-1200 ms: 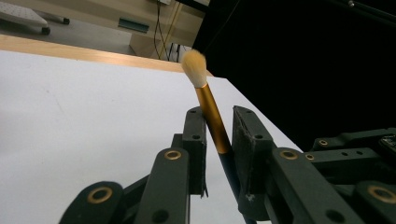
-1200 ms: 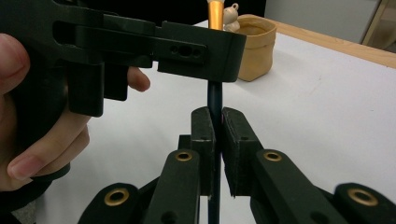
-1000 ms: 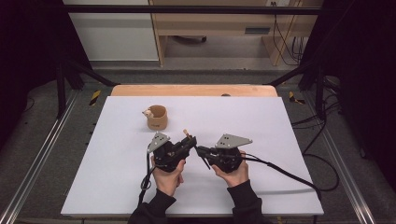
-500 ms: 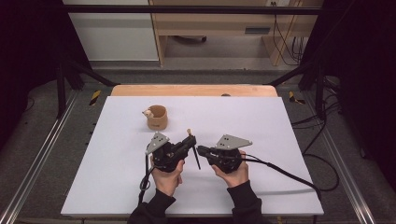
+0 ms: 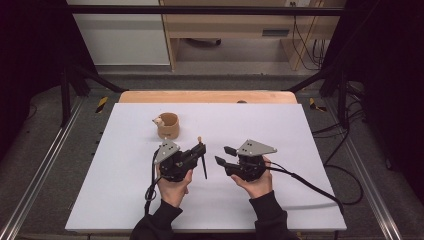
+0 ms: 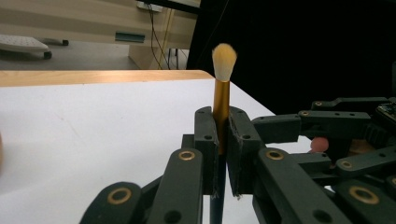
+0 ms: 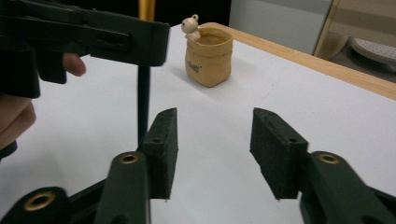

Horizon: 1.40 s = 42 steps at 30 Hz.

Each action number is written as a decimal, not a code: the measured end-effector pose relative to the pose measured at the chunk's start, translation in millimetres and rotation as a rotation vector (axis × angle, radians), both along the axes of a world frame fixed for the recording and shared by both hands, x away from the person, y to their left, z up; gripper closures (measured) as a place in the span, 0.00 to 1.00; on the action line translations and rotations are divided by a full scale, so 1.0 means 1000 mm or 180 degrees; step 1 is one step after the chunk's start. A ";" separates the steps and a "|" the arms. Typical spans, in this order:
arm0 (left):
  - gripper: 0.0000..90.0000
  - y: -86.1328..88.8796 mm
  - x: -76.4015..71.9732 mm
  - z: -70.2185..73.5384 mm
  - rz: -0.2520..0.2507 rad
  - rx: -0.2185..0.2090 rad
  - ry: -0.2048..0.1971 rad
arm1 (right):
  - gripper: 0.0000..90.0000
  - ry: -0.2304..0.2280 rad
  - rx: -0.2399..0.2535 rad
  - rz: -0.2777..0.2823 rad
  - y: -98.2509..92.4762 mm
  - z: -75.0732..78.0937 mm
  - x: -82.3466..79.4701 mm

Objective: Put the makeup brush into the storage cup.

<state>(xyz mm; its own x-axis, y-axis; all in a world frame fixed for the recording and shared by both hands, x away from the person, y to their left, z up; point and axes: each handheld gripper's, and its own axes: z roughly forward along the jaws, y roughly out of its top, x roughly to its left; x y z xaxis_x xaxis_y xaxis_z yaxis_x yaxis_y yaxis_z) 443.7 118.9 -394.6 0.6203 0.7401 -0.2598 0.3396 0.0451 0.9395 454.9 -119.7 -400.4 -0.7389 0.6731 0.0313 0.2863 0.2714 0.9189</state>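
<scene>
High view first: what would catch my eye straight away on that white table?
Probably the makeup brush, standing upright with its pale tuft on top, clamped in the left tool near the table's middle. Beside it the right tool is open with nothing in it, its jaws having just parted. Farther back stands a small tan cup with a bear figure on its rim.

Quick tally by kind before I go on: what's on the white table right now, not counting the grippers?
Makeup brush, clamped upright in the left gripper: 1
Tan cup with a small bear figure on its rim: 1
Total: 2
</scene>
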 end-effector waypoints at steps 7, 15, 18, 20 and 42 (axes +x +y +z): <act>0.93 0.010 0.001 0.006 0.0028 0.0054 -0.0046 | 0.40 0.0020 0.0038 -0.0158 -0.010 0.000 0.004; 0.93 0.023 0.004 0.012 0.0072 0.0101 -0.0074 | 0.21 0.0011 -0.0003 -0.0279 -0.016 -0.001 0.005; 0.93 0.027 0.005 0.015 0.0093 0.0123 -0.0095 | 0.18 0.0043 0.0020 -0.0351 -0.024 -0.003 0.006; 0.93 0.032 0.006 0.018 0.0123 0.0154 -0.0118 | 0.15 0.0085 0.0014 -0.0431 -0.031 -0.004 0.005; 0.93 0.057 0.027 0.035 0.0310 0.0358 -0.0164 | 0.07 0.0240 -0.0151 -0.0871 -0.090 -0.025 -0.006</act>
<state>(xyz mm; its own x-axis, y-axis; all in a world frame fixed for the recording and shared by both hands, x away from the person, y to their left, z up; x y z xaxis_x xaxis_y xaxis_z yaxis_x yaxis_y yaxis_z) 471.2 176.1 -359.8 0.5547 0.8199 -0.1415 0.2901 -0.0311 0.9565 448.7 -210.0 -425.9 -0.5263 0.8492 0.0429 0.4217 0.2169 0.8804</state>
